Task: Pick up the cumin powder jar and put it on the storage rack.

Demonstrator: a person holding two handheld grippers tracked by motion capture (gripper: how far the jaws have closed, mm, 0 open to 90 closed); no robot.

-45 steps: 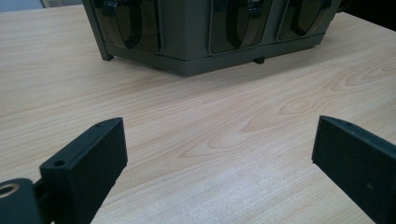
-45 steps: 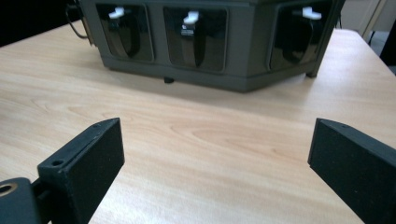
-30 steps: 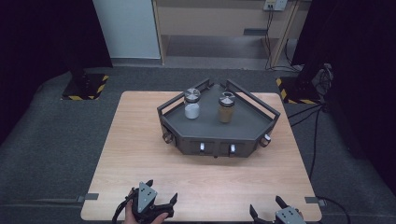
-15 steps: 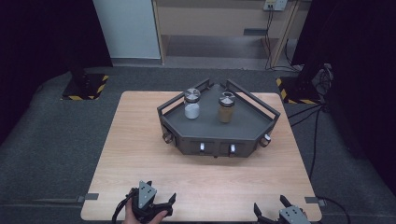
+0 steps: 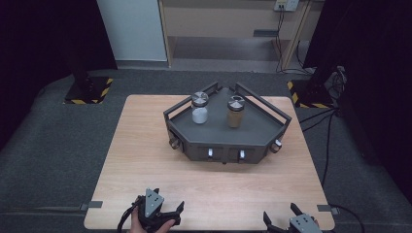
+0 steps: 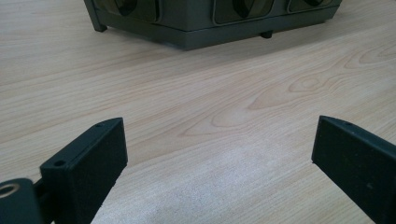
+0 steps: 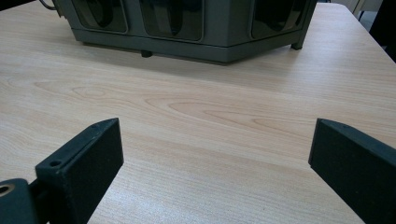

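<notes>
- Grey tray: one, a dark angular unit with raised rails, standing on the far middle of the table, well apart from both grippers; its lower front face shows at the top of the left gripper view and of the right gripper view.
- Left gripper: one, at the near edge of the table, left of centre, held in a hand; its two black jaws stand wide apart with nothing between them but bare wood, as the left gripper view confirms.
- Right gripper: one, at the near edge toward the right corner; two black jaws spread wide and empty, seen likewise in the right gripper view.
- Grey three-cornered plates: two, one on top of each gripper.
- Jars: two, upright on the tray deck, side by side and apart. The white-filled jar stands to the left, the brown-filled jar to the right; each has a metal lid.
- Round knobs: two, one at the tray's left corner, one at its right corner.
- Small light fittings on the tray's front panels: two.
- Yellow-and-black striped floor bases: two, the left base and the right base, on the grey floor beyond the table.
</notes>
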